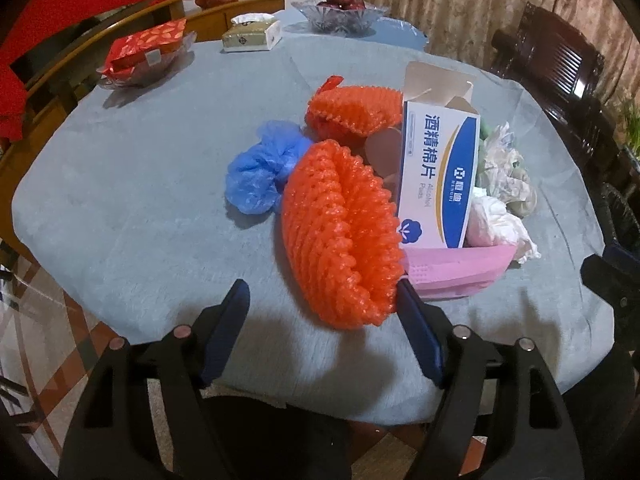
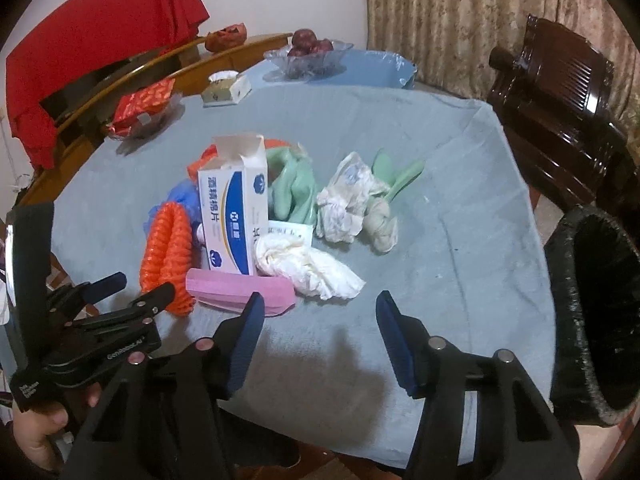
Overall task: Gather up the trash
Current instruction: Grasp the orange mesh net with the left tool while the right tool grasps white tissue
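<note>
Both claws hover over the trash pile, nothing picked up yet.

You work at a table under a grey-blue cloth, curtains and dark chairs behind it, the black-lined bin at its right edge. The trash sits mid-table: an orange foam net, a box, a pink mask and a crumpled tissue. Your left claw is partly open and empty, the net's near edge between its fingers. Your right claw is also partly open and empty. The springy net may slip from a shallow pinch, or drag the mask along.
</note>
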Motion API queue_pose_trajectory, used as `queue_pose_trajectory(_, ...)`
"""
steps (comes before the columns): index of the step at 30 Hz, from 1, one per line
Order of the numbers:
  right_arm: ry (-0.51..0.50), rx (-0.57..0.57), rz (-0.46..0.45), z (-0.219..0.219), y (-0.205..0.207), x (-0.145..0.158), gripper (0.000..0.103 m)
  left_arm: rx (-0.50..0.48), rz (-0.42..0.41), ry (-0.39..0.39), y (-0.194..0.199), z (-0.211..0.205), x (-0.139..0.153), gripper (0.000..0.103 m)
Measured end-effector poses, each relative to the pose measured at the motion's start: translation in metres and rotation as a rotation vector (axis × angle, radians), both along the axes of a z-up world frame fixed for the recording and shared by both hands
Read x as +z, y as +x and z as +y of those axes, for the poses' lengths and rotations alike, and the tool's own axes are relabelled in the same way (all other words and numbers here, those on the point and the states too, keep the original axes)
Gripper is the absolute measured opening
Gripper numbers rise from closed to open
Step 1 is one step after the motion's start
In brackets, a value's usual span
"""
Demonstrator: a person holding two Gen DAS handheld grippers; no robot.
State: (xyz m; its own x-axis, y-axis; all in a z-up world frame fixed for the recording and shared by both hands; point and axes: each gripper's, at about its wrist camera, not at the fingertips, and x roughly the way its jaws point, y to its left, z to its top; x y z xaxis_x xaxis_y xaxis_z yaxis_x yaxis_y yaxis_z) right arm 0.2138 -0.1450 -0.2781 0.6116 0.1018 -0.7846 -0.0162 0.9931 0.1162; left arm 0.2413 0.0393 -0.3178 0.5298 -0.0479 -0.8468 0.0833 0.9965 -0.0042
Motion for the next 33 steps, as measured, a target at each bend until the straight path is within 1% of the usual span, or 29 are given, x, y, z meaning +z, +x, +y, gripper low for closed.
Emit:
queue_pose_trajectory(1, 0.006, 0.003, 0.003, 0.001, 0.002, -0.002, 0.056, -0.003, 0.000, 0.002, 0.002, 0.000, -0.001, 0.061)
queue_pose_trajectory(2, 0.011, 0.006, 0.004, 0.002, 0.003, -0.004, 0.055, -0.007, 0.003, -0.002, 0.004, 0.000, -0.001, 0.048)
queue_pose_trajectory(3, 0.016, 0.008, 0.004, 0.004, 0.004, -0.006, 0.055, -0.013, 0.007, -0.008, 0.005, 0.000, -0.001, 0.040)
queue_pose_trajectory(4, 0.016, 0.008, 0.003, 0.005, 0.005, -0.007, 0.055, -0.022, 0.006, -0.012, 0.005, -0.001, -0.001, 0.037)
queue_pose_trajectory(6, 0.013, 0.008, 0.003, 0.008, 0.008, -0.011, 0.055, -0.038, -0.006, -0.001, 0.003, -0.003, -0.002, 0.026)
queue_pose_trajectory(8, 0.011, 0.002, 0.006, 0.008, 0.012, -0.014, 0.055, -0.037, -0.020, -0.013, 0.000, -0.002, 0.000, 0.023)
queue_pose_trajectory(15, 0.005, -0.022, 0.013, -0.003, 0.025, -0.021, 0.054, -0.011, -0.122, -0.064, -0.014, 0.013, 0.021, 0.021)
queue_pose_trajectory(16, 0.004, -0.028, 0.018, -0.005, 0.027, -0.024, 0.050, -0.011, -0.138, -0.061, -0.016, 0.012, 0.025, 0.021)
queue_pose_trajectory(18, 0.010, -0.028, 0.029, -0.008, 0.031, -0.029, 0.046, -0.012, -0.161, -0.050, -0.018, 0.010, 0.030, 0.021)
queue_pose_trajectory(24, 0.006, -0.023, 0.051, -0.011, 0.044, -0.046, 0.046, -0.013, -0.161, -0.050, -0.016, 0.006, 0.024, 0.021)
queue_pose_trajectory(26, 0.006, -0.020, 0.066, -0.012, 0.048, -0.052, 0.043, -0.019, -0.164, -0.049, -0.016, 0.006, 0.023, 0.021)
queue_pose_trajectory(27, 0.006, -0.016, 0.075, -0.012, 0.050, -0.055, 0.037, -0.021, -0.166, -0.048, -0.016, 0.006, 0.024, 0.021)
queue_pose_trajectory(28, 0.010, -0.007, 0.089, -0.012, 0.052, -0.059, 0.024, -0.022, -0.167, -0.045, -0.017, 0.006, 0.023, 0.021)
queue_pose_trajectory(29, 0.020, 0.003, 0.106, -0.012, 0.054, -0.062, 0.016, -0.022, -0.166, -0.043, -0.016, 0.006, 0.022, 0.021)
queue_pose_trajectory(30, 0.026, 0.010, 0.117, -0.012, 0.054, -0.064, 0.003, -0.022, -0.164, -0.045, -0.016, 0.006, 0.022, 0.021)
queue_pose_trajectory(33, 0.030, 0.015, 0.106, -0.013, 0.050, -0.060, 0.002, -0.020, -0.160, -0.039, -0.016, 0.006, 0.020, 0.021)
